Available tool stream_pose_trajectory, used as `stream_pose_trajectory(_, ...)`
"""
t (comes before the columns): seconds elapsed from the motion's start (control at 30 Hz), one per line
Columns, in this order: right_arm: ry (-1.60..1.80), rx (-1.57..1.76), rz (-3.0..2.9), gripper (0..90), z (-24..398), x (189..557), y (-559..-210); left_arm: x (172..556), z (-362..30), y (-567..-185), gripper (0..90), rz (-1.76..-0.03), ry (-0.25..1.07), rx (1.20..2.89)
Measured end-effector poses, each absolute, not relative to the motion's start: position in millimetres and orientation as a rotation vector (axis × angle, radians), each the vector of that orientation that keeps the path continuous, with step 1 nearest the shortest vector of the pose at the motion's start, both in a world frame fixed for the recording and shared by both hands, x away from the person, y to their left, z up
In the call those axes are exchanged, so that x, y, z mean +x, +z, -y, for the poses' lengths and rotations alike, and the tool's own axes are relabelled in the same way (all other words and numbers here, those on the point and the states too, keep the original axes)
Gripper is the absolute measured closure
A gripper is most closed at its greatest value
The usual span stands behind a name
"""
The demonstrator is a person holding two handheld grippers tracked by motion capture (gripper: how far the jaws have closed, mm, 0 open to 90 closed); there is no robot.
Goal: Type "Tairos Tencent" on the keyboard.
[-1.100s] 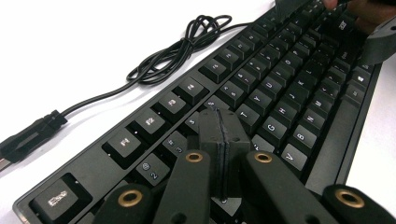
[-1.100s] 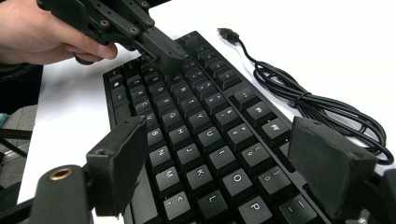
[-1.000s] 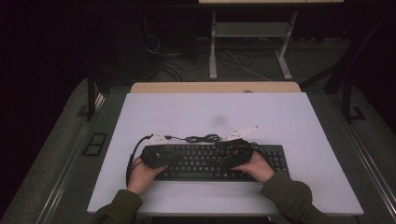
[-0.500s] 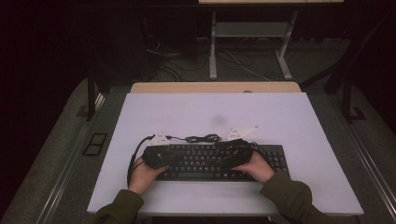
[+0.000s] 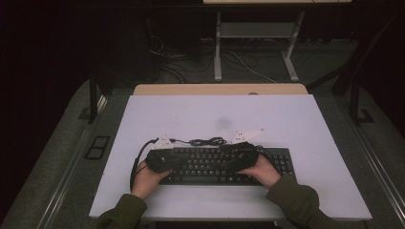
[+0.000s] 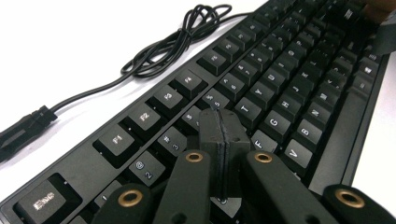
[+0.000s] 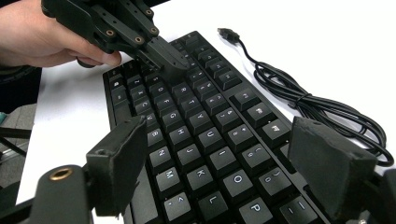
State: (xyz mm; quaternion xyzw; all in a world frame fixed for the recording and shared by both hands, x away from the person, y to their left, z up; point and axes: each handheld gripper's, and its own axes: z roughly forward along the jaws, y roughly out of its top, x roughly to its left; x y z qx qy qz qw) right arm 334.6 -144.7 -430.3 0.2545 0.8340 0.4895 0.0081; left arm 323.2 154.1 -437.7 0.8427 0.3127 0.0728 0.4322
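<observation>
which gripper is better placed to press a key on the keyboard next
Left, probably. The left gripper is shut to a narrow tip just over the keyboard number row; the right gripper hangs open, jaws wide apart.

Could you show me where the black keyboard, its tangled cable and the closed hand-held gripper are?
Black computer keyboard point(image 7: 196, 121), right gripper view, on the middle letter keys.
Tangled black keyboard cable point(image 6: 180, 39), left gripper view, on the looped bundle.
Left hand-held gripper point(image 6: 223, 122), left gripper view, at its shut fingertips.

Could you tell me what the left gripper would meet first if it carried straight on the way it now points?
Most likely the keyboard: the left gripper, jaws shut, slants down over the keys around 4, 5 and R, though contact is unclear.
</observation>
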Motion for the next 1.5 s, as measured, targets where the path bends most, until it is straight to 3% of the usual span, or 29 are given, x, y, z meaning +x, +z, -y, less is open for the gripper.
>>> stream_pose_trajectory(0.27, 1.531, 0.792, -2.6, 19.7, 145.3, 334.9, -429.7, 322.4, -156.0, -436.3, 87.1, -0.777, 0.183, 2.091)
stream_pose_trajectory(0.83, 1.534, 0.806, -2.633, 15.1, 141.3, 340.4, -428.9, 318.3, -159.7, -434.5, 45.0, -0.79, 0.176, 2.071)
stream_pose_trajectory(1.17, 1.531, 0.791, -2.657, 15.4, 137.6, 344.3, -424.7, 318.1, -159.4, -434.4, 33.4, -0.798, 0.188, 2.066)
stream_pose_trajectory(1.5, 1.559, 0.782, -2.643, 33.6, 138.3, 342.8, -421.4, 317.7, -158.0, -435.6, 26.8, -0.794, 0.202, 2.073)
